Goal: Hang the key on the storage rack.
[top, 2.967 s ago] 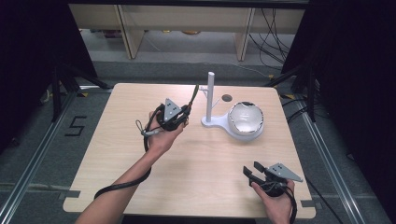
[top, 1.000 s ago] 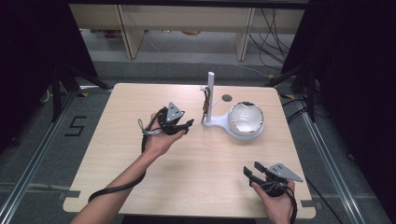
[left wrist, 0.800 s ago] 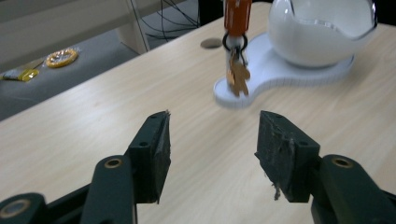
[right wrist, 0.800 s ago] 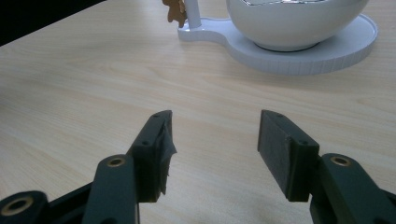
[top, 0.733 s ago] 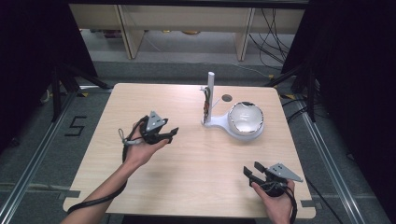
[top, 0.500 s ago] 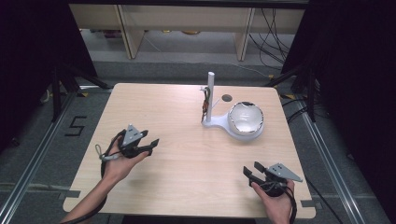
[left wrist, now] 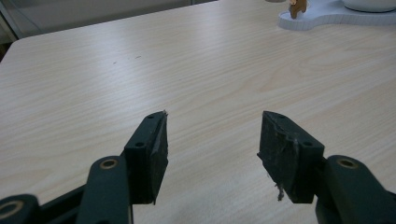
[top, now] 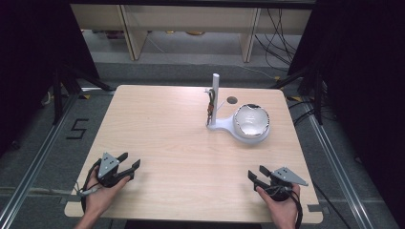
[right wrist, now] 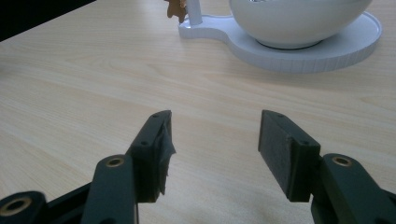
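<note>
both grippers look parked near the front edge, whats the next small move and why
Probably none beyond resting: the left gripper and right gripper sit open and empty near the table's front edge, and the small brown thing hangs on the white stand.

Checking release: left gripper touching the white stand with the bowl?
Apart. In the high view the left gripper sits at the table's near left corner, with bare tabletop between it and the white stand. Its jaws are open, nothing between them.
</note>
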Demonstrator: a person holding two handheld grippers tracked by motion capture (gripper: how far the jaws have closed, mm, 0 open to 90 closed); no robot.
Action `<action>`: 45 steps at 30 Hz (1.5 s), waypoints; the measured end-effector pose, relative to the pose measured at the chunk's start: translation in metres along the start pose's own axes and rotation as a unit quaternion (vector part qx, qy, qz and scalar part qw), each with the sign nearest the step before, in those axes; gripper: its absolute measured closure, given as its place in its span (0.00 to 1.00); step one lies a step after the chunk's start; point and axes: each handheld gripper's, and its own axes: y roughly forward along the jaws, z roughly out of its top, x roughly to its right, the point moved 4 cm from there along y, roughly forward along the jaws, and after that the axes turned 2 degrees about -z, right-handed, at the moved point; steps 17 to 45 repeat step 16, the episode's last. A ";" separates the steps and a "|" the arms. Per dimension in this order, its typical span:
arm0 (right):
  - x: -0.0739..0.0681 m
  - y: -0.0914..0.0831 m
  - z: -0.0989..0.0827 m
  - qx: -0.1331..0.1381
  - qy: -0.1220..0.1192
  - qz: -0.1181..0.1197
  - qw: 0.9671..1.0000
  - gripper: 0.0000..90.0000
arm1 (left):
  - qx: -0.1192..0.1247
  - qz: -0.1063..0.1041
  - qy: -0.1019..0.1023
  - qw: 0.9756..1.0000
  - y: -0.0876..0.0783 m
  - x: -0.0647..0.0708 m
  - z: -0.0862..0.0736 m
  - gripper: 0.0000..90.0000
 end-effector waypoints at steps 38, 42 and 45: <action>-0.002 -0.002 -0.001 0.000 0.008 -0.003 1.000 0.49 | 0.025 0.028 -0.022 0.999 -0.010 -0.002 -0.006 0.41; -0.002 -0.002 -0.001 0.000 0.008 -0.003 1.000 0.49 | 0.025 0.028 -0.022 0.999 -0.010 -0.002 -0.006 0.41; -0.002 -0.002 -0.001 0.000 0.008 -0.003 1.000 0.49 | 0.025 0.028 -0.022 0.999 -0.010 -0.002 -0.006 0.41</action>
